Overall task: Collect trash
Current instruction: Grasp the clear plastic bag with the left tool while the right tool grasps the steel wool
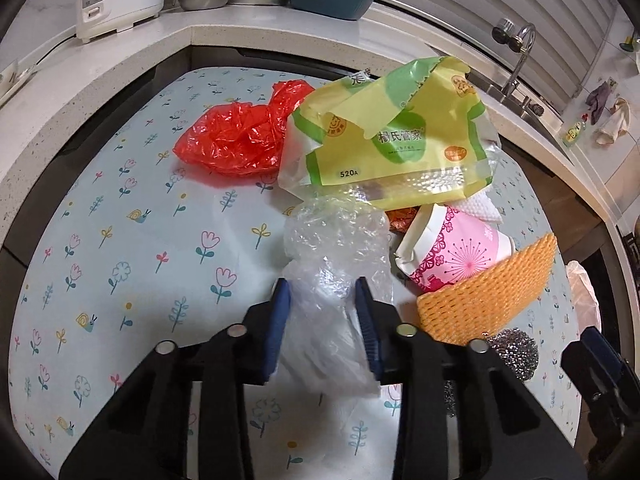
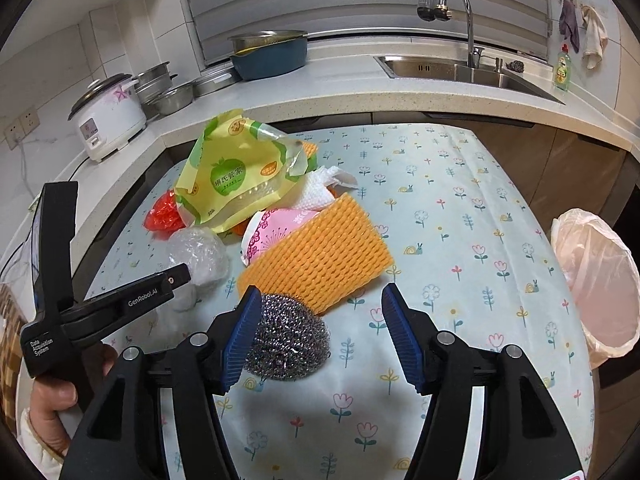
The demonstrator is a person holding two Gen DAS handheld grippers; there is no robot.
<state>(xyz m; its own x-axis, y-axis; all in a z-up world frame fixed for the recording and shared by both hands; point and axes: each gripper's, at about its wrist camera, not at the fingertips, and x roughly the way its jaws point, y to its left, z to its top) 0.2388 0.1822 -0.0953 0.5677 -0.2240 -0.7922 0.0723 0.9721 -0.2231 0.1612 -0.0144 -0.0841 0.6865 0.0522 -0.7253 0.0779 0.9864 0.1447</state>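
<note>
Clear plastic bag (image 1: 332, 280): pinched by left claw (image 1: 322, 292). Steel scourer (image 2: 286, 338): between wide-open right claw (image 2: 316, 300), against left pad, ungripped.

Red plastic bag (image 1: 236, 136) upper left; yellow-green wrapper (image 1: 396, 136) upper centre; clear bag (image 1: 336, 280) centre; pink floral paper cup (image 1: 452, 252) & orange foam net (image 1: 488, 292) right; silver scourer (image 2: 286, 340); pale blue tablecloth (image 1: 120, 240) w/ flower print.
</note>
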